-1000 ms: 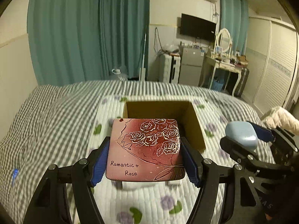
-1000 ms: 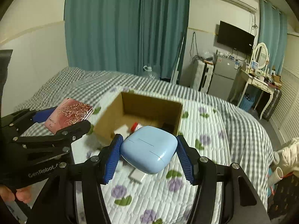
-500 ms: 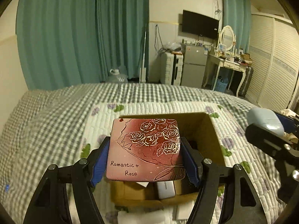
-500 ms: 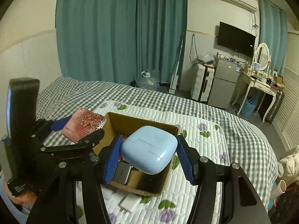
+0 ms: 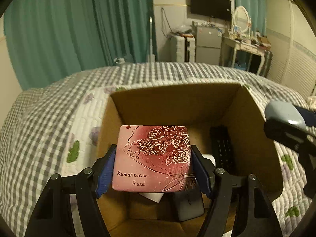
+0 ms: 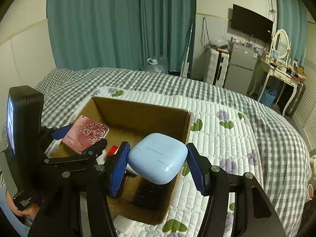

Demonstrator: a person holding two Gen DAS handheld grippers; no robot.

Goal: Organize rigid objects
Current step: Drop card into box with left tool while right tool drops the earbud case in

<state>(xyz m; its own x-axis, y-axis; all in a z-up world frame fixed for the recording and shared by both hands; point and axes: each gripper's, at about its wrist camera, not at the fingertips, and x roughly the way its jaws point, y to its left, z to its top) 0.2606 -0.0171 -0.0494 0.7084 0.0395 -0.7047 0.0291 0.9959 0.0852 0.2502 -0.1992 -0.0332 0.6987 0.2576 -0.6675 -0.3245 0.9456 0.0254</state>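
My left gripper [image 5: 153, 169] is shut on a pink "Romantic Rose" case [image 5: 153, 156] and holds it over the open cardboard box [image 5: 177, 102]. The case also shows in the right wrist view [image 6: 86, 133], over the box's left side. My right gripper [image 6: 157, 165] is shut on a light blue rounded case [image 6: 157, 157], held over the box's near right part [image 6: 142, 114]. In the left wrist view the blue case [image 5: 282, 112] shows at the right edge. Inside the box lie a black remote-like object [image 5: 222, 148], a grey device [image 5: 189, 205] and a white item [image 5: 152, 196].
The box stands on a white floral quilt [image 6: 221, 130] over a grey checked bedspread [image 6: 177, 85]. Teal curtains [image 6: 118, 23], a fridge [image 6: 239, 65], a white dressing table [image 6: 278, 73] and a wall TV [image 6: 251, 25] stand beyond the bed.
Both grippers have moved forward and down over the box, which now fills more of both views. Each still holds its case.
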